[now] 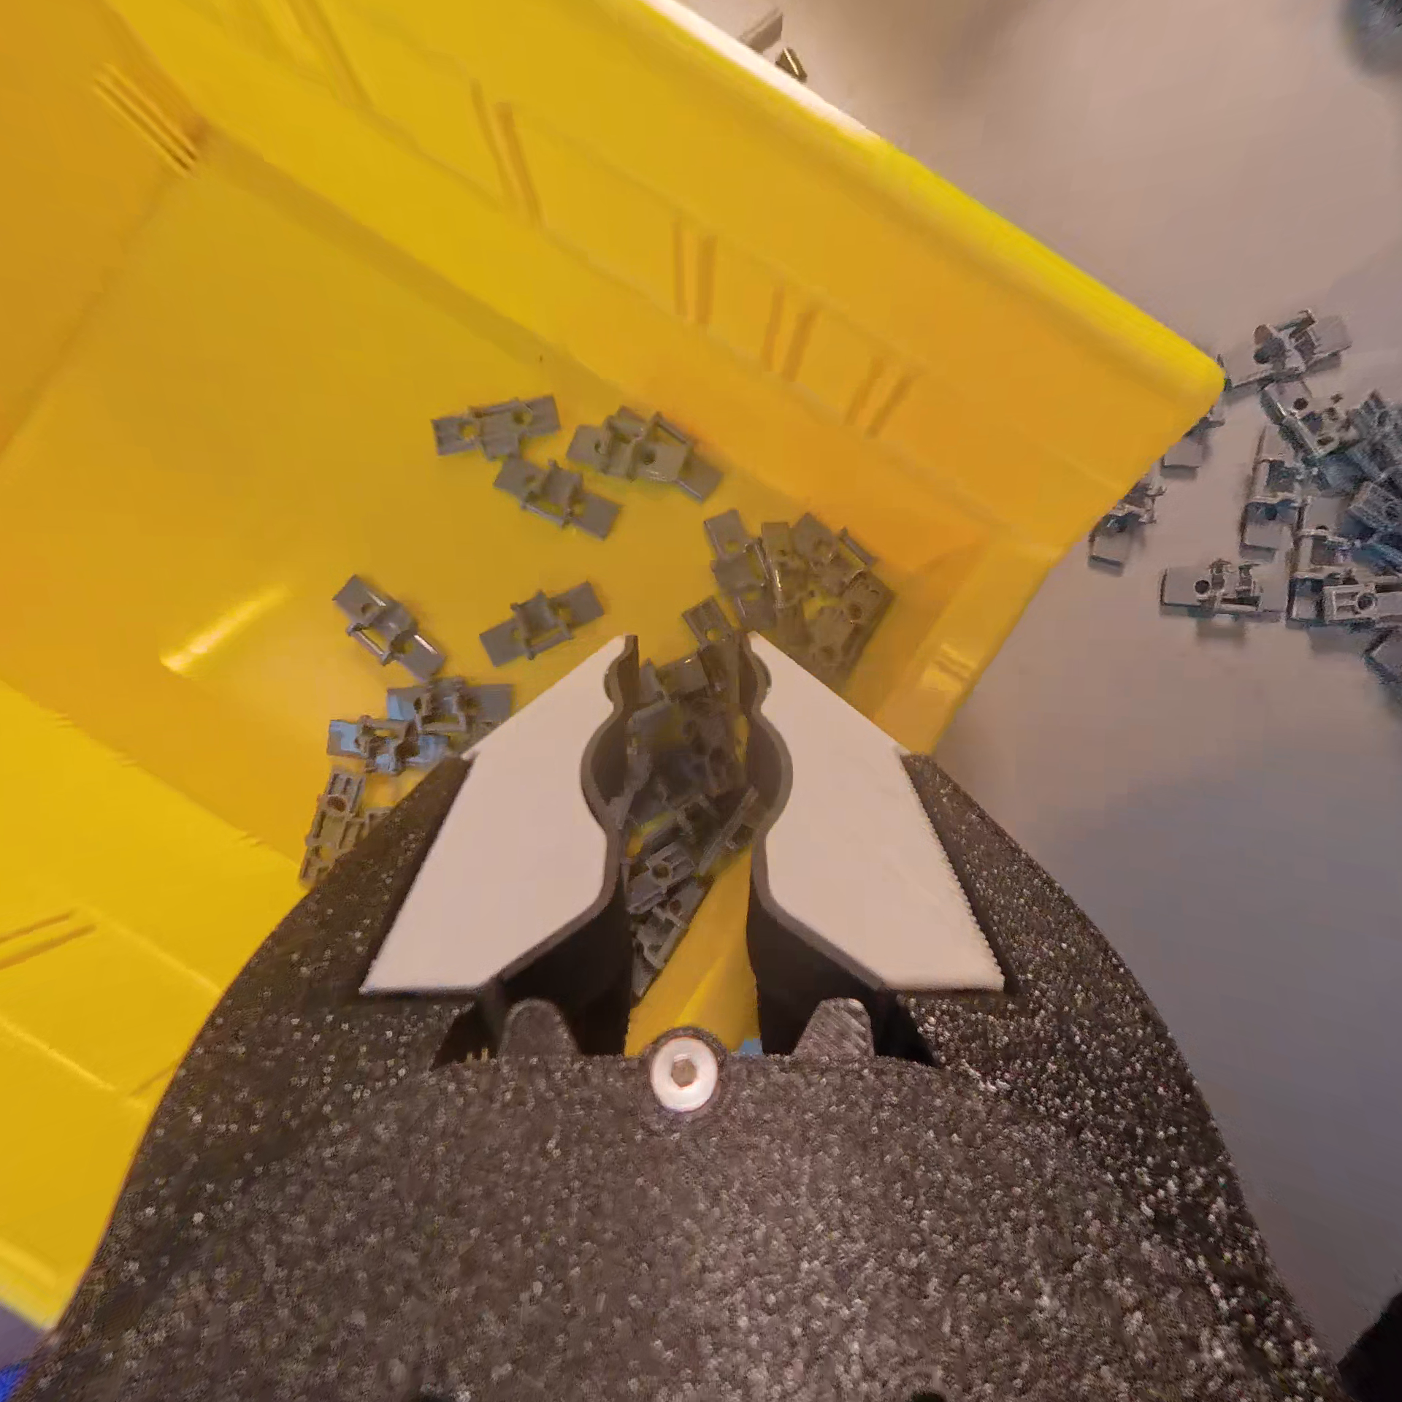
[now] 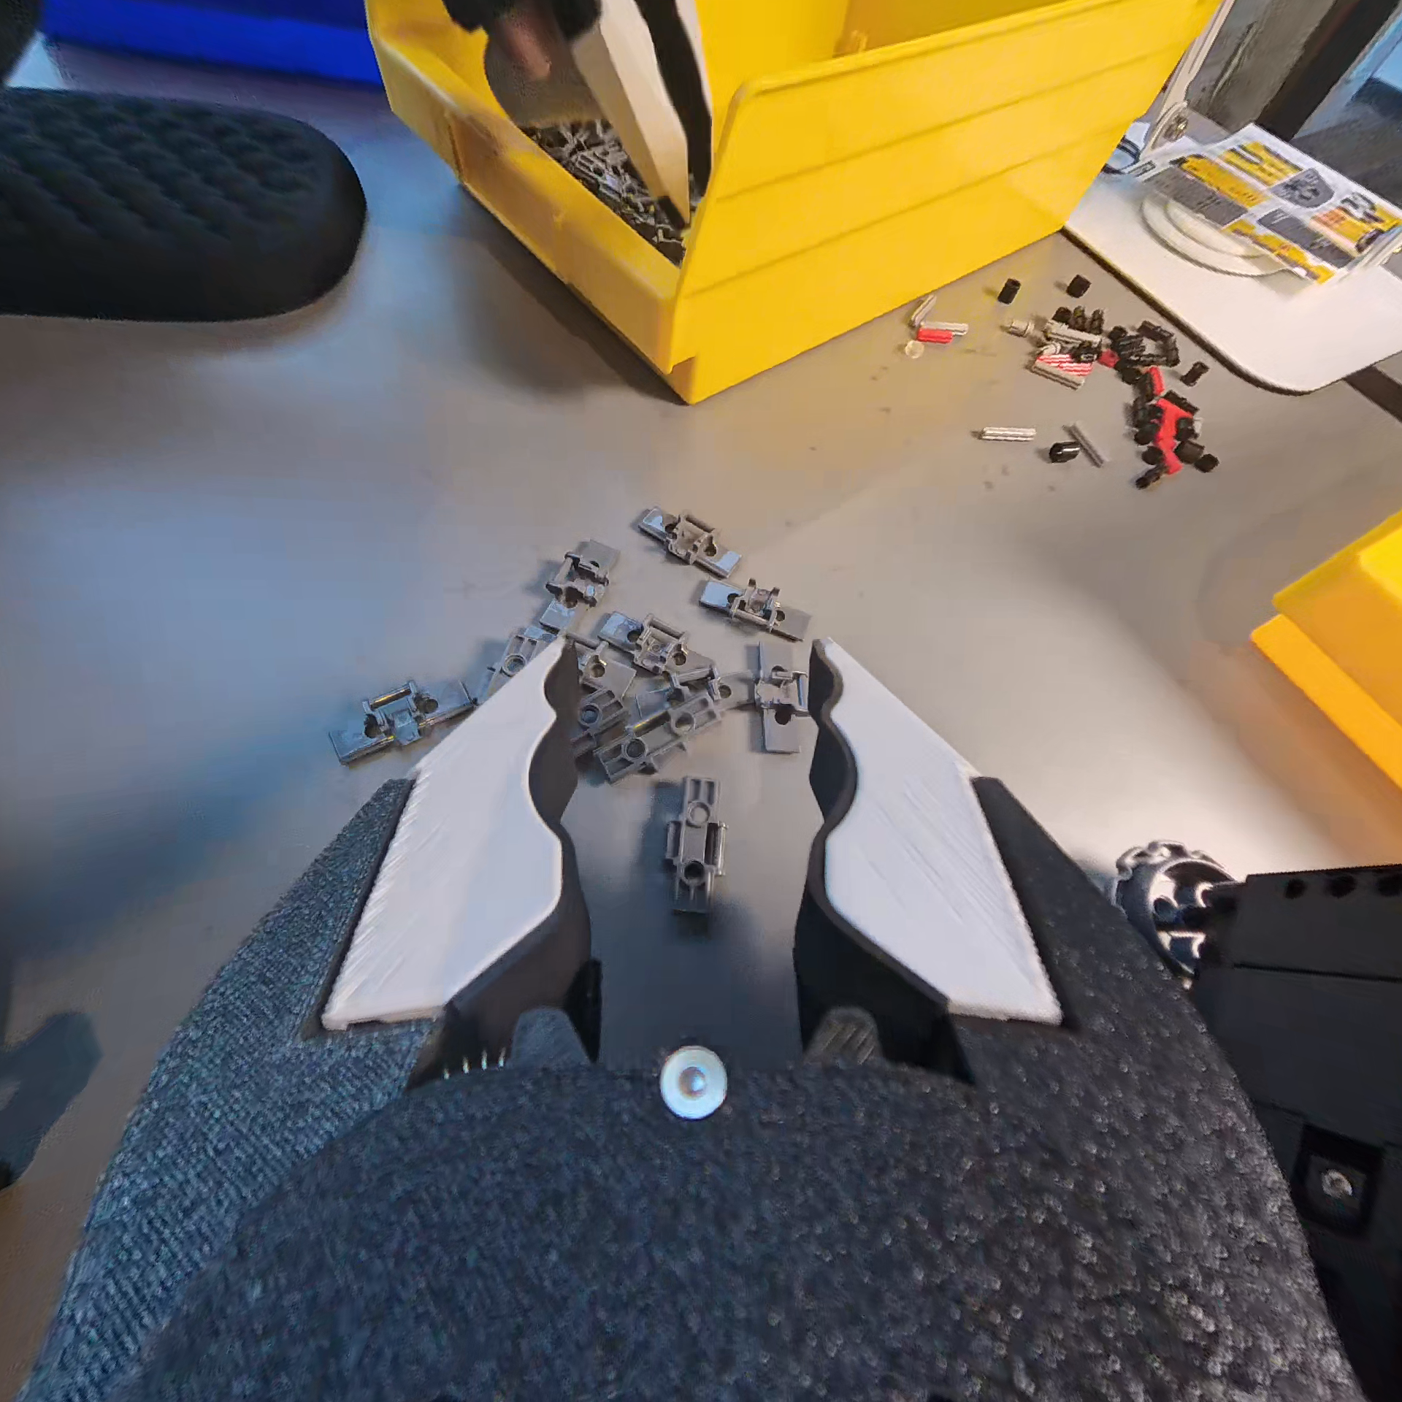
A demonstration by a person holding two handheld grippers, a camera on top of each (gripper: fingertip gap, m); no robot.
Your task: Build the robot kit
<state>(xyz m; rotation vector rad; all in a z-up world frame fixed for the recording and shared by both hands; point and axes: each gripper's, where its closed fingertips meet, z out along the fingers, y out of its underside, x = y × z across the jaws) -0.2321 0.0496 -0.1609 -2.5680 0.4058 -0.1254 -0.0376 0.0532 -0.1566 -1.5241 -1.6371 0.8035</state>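
Left wrist view: left tongs (image 1: 686,652), slightly apart, sit inside the yellow bin (image 1: 531,265) over small, stiff, light grey clips (image 1: 815,588).

Right wrist view: right tongs (image 2: 689,652), wide apart, hover over a clip pile (image 2: 660,683) mid-desk (image 2: 227,493); pinch one across its narrow middle.

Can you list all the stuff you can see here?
yellow bin: one, yellow, back of table, grey clips inside
grey clips: many, grey, pile on table
grey table: one, grey
small parts: several, black and red, right of bin
second bin: one, yellow, right edge
leaflet: one, printed, far right
left gripper: inside the bin, fingers around some clips
right gripper: open, over the pile
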